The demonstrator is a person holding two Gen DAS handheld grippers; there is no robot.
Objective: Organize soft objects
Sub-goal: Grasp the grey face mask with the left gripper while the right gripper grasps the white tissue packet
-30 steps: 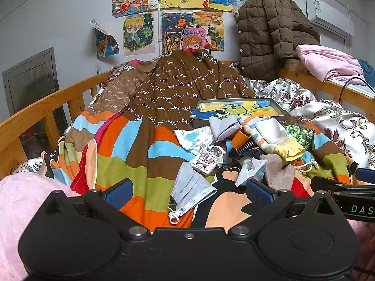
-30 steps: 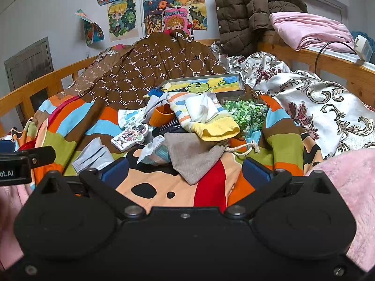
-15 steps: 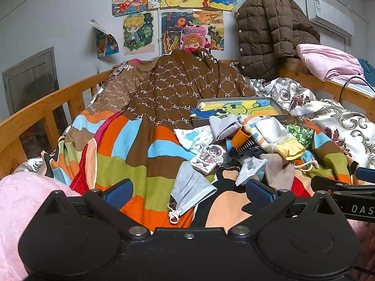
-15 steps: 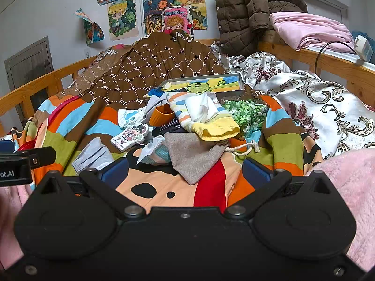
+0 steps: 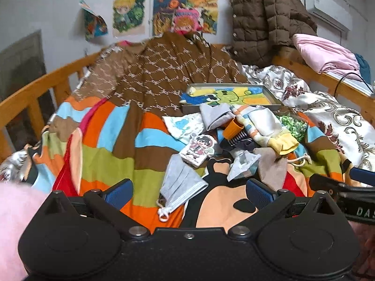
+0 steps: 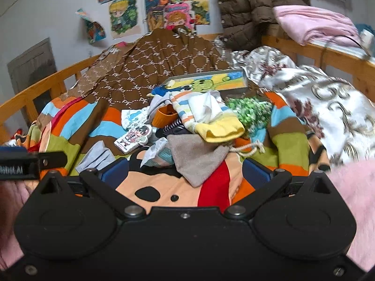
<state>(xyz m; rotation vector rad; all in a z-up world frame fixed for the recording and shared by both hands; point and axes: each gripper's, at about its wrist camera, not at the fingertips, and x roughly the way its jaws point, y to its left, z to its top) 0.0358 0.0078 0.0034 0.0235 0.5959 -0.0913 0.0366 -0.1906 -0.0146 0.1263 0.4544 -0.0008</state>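
While both hand-held grippers gape empty | left view alone shows whole face mask [image 5: 181, 182] | right crops it

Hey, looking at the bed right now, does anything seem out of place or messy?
Yes. Small soft items lie in a jumbled heap mid-bed on the striped blanket. A grey face mask sits apart in front, and a poster hangs crooked on the wall.

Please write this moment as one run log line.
left gripper: open, empty | right gripper: open, empty | face mask, grey pouch: untouched
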